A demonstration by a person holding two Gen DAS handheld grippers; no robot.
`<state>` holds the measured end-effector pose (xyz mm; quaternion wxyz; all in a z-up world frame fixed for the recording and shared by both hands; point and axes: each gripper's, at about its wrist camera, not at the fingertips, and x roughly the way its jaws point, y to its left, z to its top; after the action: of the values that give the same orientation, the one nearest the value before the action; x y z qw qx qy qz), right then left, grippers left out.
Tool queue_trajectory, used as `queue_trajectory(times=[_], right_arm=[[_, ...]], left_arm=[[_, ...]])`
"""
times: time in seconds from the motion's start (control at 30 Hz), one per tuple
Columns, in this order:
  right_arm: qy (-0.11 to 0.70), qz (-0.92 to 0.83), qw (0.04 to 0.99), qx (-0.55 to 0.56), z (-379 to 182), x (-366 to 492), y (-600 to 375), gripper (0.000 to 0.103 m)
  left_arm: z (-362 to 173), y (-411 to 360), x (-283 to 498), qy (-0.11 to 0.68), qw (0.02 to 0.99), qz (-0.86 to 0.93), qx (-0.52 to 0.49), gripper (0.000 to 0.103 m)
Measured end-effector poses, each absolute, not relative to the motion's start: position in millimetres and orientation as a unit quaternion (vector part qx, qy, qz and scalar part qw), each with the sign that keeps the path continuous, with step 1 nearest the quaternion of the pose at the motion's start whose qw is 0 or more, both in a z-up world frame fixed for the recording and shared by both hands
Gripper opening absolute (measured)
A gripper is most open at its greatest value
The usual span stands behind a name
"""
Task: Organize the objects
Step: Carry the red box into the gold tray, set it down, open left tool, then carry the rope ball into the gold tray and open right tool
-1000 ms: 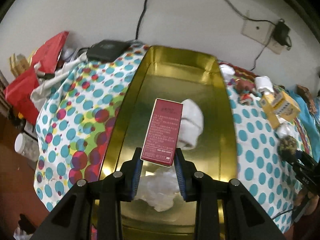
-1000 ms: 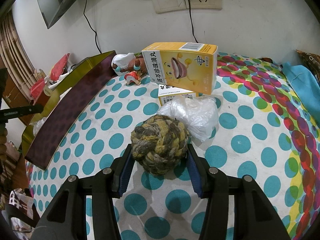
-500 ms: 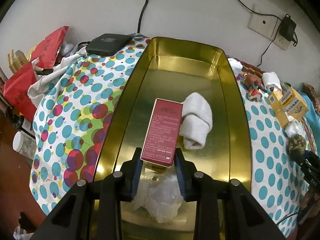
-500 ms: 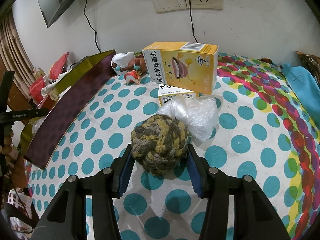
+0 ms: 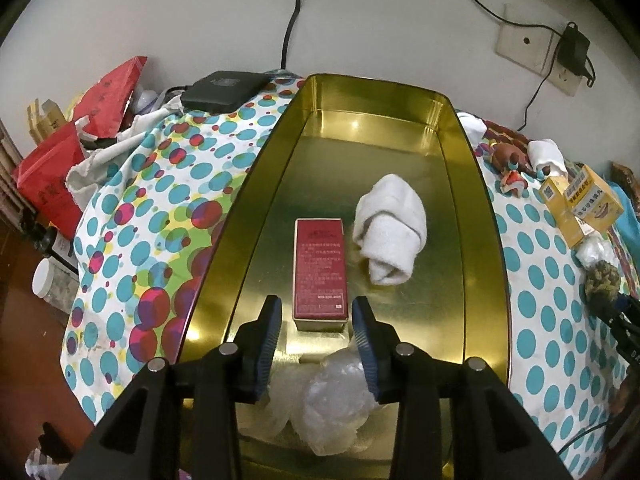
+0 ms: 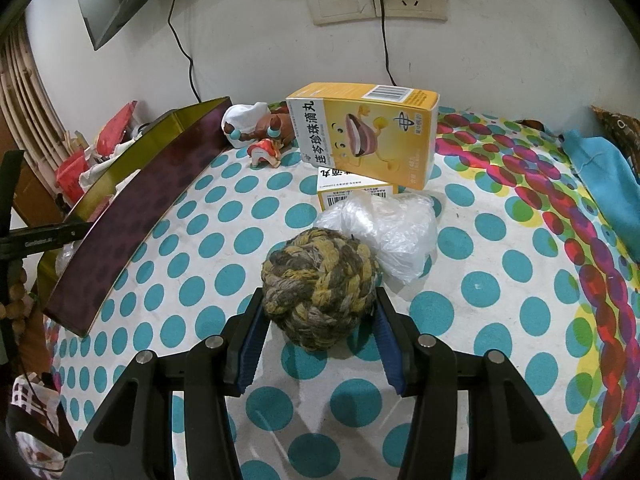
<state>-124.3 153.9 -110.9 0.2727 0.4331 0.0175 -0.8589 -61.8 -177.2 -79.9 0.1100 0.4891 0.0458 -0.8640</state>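
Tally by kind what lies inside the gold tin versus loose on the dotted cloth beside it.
In the gold tin:
red box: 1
rolled white towel: 1
crumpled clear bag: 1

On the dotted cloth:
yellow boxes: 2
clear plastic bag: 1
rope ball: 1
figurine: 1

Total: 8

Red box (image 5: 319, 270) lies flat in the gold tin (image 5: 472, 216), rolled white towel (image 5: 392, 234) just right; crumpled plastic (image 5: 328, 408) nearer. Braided rope ball (image 6: 320, 290) sits right, outside the tin.
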Motion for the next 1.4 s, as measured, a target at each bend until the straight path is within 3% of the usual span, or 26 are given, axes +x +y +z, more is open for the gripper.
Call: queue_trajectory(times=[0.73, 1.1, 1.4], right_arm=[[0.074, -0.875, 0.263, 0.4, -99.8, -108.8, 131.5, 0.047], [0.085, -0.86, 0.36, 0.353, -28.7, -79.1, 47.9, 0.047], [0.087, -0.825, 0.419, 0.368, -18.9, -72.4, -33.7, 0.047]], left_arm=[[-65.6, -157.4, -32.1, 0.01, 0.137, -0.877, 0.46, 0.051], [-46.4, -169.2, 9.3, 0.048, 0.14, -0.902, 0.406, 0.057], [-38.9, -193.9, 34.3, 0.073, 0.151, -0.907, 0.386, 0.06]])
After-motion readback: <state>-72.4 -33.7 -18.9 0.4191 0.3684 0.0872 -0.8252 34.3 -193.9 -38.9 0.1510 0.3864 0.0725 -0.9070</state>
